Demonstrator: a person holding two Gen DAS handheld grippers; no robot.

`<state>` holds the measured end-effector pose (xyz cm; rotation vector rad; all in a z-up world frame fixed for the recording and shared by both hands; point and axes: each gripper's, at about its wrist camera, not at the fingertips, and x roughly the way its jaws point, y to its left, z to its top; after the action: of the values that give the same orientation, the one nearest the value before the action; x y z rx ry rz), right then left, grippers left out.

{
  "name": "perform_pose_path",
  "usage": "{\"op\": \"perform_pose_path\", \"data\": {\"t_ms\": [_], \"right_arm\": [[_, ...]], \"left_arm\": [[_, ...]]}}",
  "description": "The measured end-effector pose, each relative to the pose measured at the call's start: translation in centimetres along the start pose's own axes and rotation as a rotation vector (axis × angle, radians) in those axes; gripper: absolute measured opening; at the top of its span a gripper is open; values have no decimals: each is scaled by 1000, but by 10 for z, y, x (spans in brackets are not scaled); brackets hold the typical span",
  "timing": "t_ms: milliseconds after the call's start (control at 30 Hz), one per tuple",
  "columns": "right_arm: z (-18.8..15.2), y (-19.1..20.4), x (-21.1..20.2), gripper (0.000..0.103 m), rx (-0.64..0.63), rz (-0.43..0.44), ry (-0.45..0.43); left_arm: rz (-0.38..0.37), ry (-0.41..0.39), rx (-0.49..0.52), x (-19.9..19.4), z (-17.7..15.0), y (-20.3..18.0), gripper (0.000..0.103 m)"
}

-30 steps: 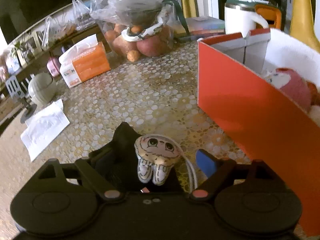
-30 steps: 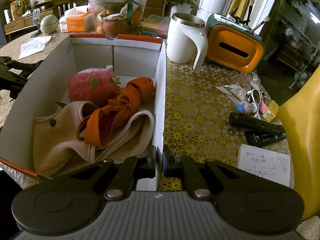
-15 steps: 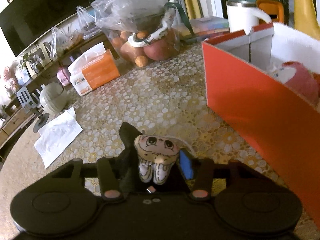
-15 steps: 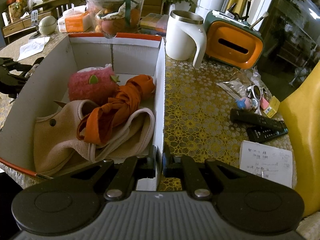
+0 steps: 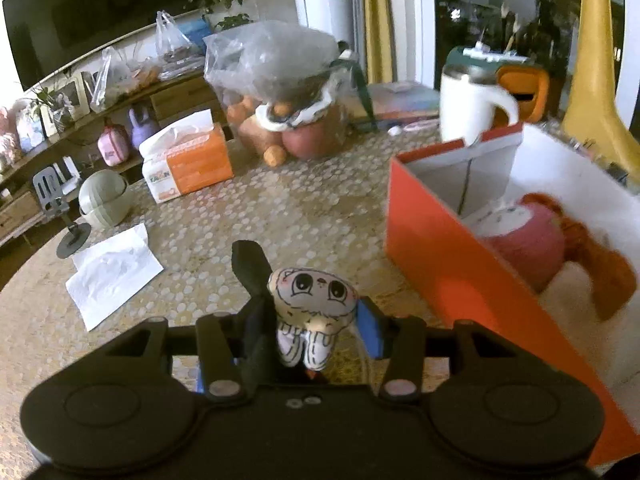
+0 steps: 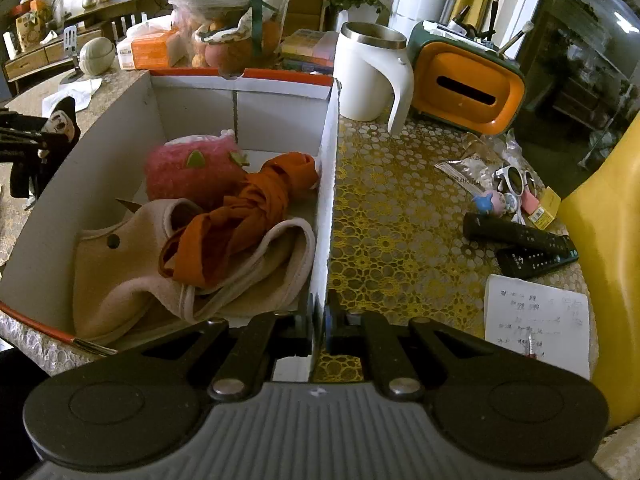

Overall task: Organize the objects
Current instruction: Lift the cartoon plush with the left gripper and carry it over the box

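A small cloth doll [image 5: 312,300] with a drawn face and a black fabric piece behind it sits between the pads of my left gripper [image 5: 314,332], which is shut on it and holds it above the patterned table. The right wrist view shows this doll [image 6: 60,126] at the far left, just outside the box. The orange cardboard box [image 5: 460,280] with white inside stands to the doll's right. My right gripper [image 6: 319,320] is shut on the box's near right wall [image 6: 328,200]. Inside lie a pink plush [image 6: 192,172], an orange cloth [image 6: 248,216] and a beige fabric piece [image 6: 132,264].
An orange tissue pack [image 5: 188,160], a plastic bag of fruit [image 5: 280,92] and a white paper [image 5: 112,272] lie left of the box. A white mug [image 6: 368,76], an orange holder [image 6: 464,88], two remotes [image 6: 520,236] and a notepad [image 6: 536,320] lie right of it.
My left gripper closed its fingers onto the doll and rose with it off the table. The right gripper kept its hold on the box wall and did not move.
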<state>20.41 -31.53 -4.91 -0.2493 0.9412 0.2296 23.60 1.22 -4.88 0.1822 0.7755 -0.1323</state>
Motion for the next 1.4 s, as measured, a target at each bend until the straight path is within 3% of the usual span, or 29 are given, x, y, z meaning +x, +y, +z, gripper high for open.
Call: {"op": "perform_pose_path", "data": {"t_ms": [400,567,767,933,1033,1100,1167,1400], "right_arm": [[-2,1,-3,5,7,15,1],[-3,3,-1,5,4,13,6],[-2,3,-1,5,2,13,5],[-2,4,0,5,-2,11,8],[-2,4,0,5,-2,10,9],[-2,4,0,5,-3,10,9],[-2,4,0,5,-2,9,10],[-2,4,1,5,-1,6,12]], "left_arm": [[-116,60,-64,-9,0,14,48],[-120,75,-71,-8,-3,18,47],[-46,88,-14,2,-11,20,48],[22,115,-47,16,-27,42,49],[21,115,-55,18,-32,49,54],[14,113,-53,17,-34,50,76],[27,79,-44,10,-35,50,84],[15,-18,64,-7,-37,31,84]]}}
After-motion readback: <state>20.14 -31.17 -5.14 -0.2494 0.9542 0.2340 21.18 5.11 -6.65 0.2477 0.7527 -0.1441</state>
